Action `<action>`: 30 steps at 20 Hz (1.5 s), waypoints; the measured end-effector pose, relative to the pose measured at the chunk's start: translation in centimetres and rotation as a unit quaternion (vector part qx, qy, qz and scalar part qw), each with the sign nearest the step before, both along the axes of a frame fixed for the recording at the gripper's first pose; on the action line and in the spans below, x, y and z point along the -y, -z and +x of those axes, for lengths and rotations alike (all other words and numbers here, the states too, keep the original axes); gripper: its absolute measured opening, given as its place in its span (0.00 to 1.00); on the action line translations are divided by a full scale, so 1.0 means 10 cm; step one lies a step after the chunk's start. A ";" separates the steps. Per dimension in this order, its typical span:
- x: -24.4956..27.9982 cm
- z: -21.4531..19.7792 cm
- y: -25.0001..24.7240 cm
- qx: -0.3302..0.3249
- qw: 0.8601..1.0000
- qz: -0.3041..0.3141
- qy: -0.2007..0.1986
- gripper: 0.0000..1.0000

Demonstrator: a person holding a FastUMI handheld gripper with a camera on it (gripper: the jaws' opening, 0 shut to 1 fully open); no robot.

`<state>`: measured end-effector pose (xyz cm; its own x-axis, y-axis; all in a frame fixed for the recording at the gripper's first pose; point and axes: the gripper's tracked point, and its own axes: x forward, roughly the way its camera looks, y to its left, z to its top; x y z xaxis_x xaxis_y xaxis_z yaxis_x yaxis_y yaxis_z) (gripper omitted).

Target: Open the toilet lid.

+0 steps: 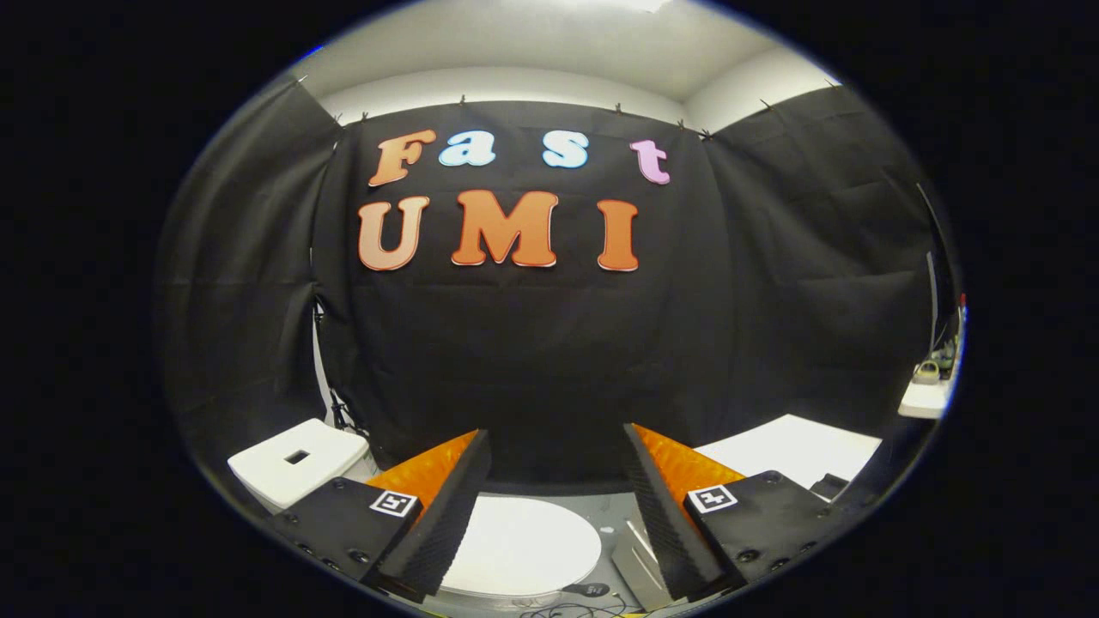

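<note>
One round white toilet lid [524,545] lies closed and flat, low between fingers of tongs [556,446]. Tongs released, fingers wide apart, touching nothing. White toilet tank [296,463] beyond left finger. White flat bench [794,446] beyond right finger.

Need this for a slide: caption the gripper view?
Open gripper held above the closed toilet lid, white tank beside it.
</note>
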<state>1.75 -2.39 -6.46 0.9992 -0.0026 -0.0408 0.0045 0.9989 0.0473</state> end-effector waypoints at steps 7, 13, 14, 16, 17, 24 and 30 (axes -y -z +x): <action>0.59 0.11 1.08 -0.047 0.996 0.053 0.059 0.99; 0.87 0.17 2.03 -0.103 0.986 0.095 0.085 0.99; 0.90 0.18 2.20 -0.111 0.984 0.107 0.092 0.98; 0.95 0.15 2.57 -0.132 0.977 0.134 0.104 0.99; 0.95 0.12 2.76 -0.147 0.972 0.149 0.107 0.99; 1.10 0.00 3.69 -0.185 0.937 0.251 0.154 0.99; 1.10 0.04 4.12 -0.191 0.896 0.359 0.177 0.97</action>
